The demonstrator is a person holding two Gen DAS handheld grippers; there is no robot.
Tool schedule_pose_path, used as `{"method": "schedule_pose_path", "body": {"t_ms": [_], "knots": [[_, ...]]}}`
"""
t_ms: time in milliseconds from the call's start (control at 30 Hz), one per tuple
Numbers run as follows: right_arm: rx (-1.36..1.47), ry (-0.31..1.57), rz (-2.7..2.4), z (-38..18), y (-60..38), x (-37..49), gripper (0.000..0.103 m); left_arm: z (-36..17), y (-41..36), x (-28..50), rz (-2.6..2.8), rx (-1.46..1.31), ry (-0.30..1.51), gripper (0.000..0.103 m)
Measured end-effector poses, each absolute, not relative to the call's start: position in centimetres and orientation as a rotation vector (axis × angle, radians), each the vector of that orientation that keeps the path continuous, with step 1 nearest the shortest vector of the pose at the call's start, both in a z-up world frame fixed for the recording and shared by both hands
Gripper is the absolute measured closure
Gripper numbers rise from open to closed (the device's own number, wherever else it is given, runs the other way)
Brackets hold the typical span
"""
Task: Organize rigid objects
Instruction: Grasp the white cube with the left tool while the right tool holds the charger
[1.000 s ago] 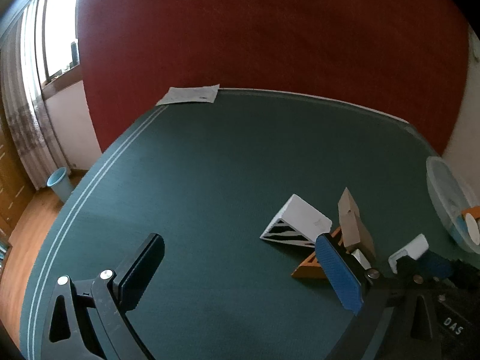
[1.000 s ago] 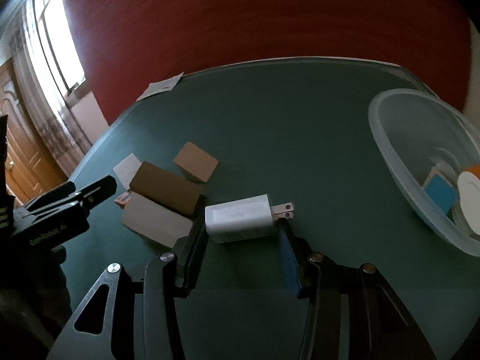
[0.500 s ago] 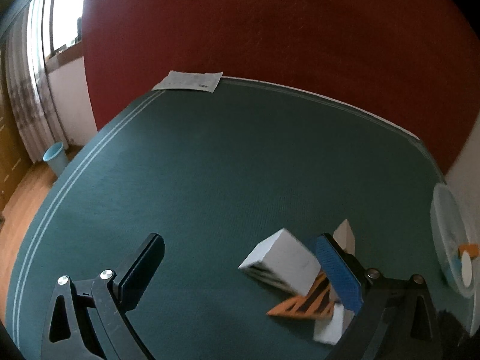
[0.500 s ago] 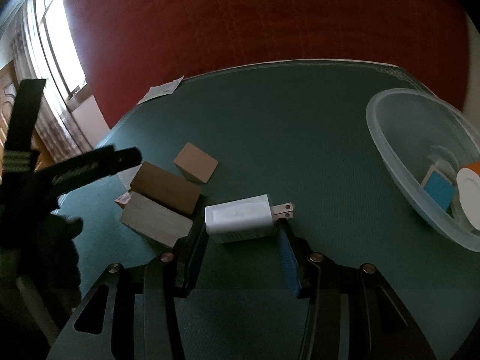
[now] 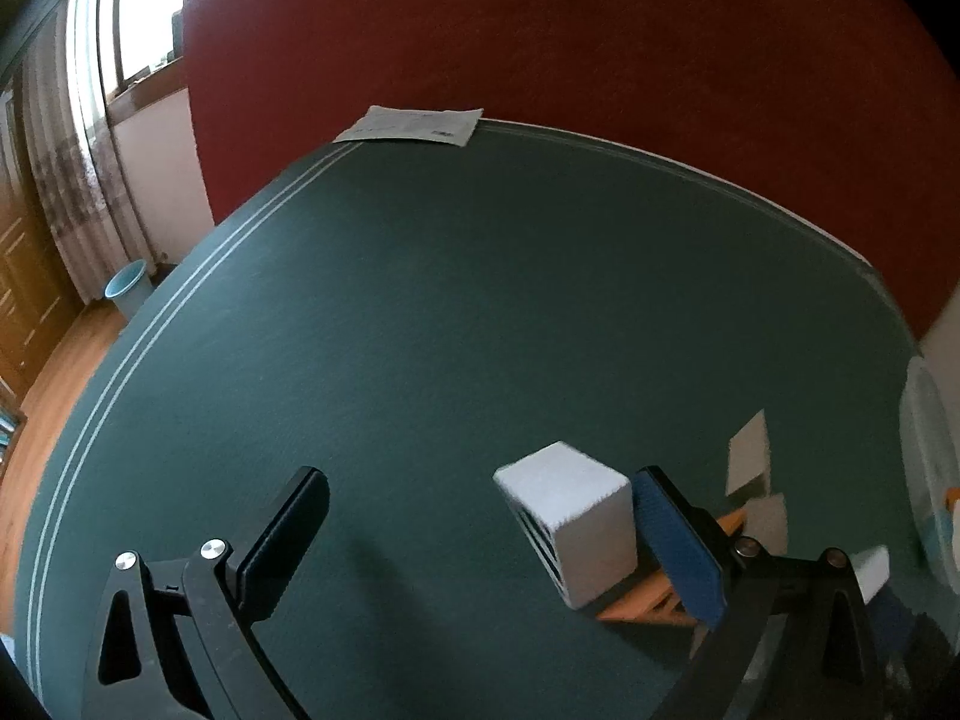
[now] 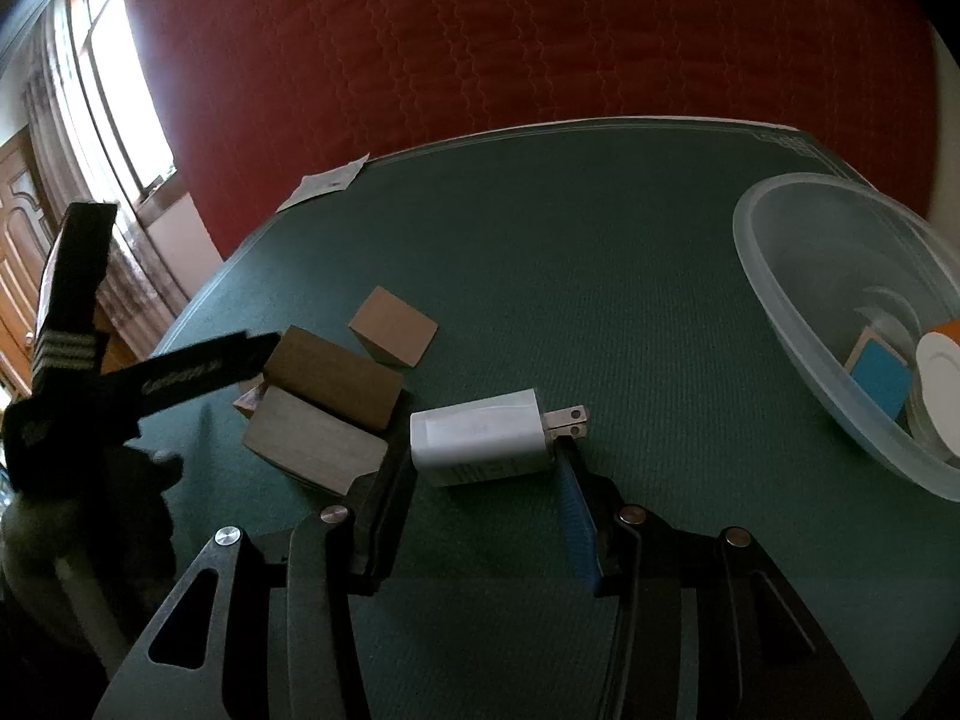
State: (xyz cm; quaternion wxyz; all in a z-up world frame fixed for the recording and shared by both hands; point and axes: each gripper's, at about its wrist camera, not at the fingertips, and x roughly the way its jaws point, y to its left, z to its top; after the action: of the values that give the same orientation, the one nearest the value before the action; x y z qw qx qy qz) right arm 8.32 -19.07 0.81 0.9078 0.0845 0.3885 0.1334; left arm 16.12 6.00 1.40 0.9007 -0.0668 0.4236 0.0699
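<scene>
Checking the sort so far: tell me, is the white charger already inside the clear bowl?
No, the white charger lies on the table between the right gripper fingers, outside the clear bowl.

Left gripper: matte black frame, triangular cut-outs, silver round screws, one black pad, one blue ribbed pad; right gripper: same black frame, silver screws, triangular cut-out, black finger opposite a blue-padded one.
</scene>
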Motion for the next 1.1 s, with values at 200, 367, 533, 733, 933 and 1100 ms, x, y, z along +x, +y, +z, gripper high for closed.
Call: {"method": "schedule_pose_path", "body": {"t_ms": [200, 367, 533, 733, 933, 1100], "knots": [[0.174, 0.802, 0.276, 0.8, -19.1, 8.3, 0.056, 1.1, 7.2, 14.4, 0.151, -0.113, 0.869, 0.001], [0.174, 0.802, 0.276, 0.8, -19.1, 8.3, 0.056, 0.6, 6.8, 14.8, 0.138, -0.097, 0.882, 0.008], [0.172, 0.802, 0.277, 0.8, -19.1, 8.3, 0.056, 0.6, 6.0, 15.0, 0.119, -0.072, 0.869, 0.026], [0.173, 0.803, 0.277, 0.8, -19.1, 8.3, 0.056, 0.9, 4.9, 14.7, 0.042, -0.044, 0.835, 0.072], [0.168, 0.803, 0.275, 0.7, -19.1, 8.2, 0.056, 1.2, 5.4, 14.0, 0.036, -0.086, 0.802, 0.072], [0.159, 0.804, 0.27, 0.6, -18.9, 8.3, 0.056, 1.5, 6.3, 13.5, 0.057, -0.122, 0.782, 0.072]]}}
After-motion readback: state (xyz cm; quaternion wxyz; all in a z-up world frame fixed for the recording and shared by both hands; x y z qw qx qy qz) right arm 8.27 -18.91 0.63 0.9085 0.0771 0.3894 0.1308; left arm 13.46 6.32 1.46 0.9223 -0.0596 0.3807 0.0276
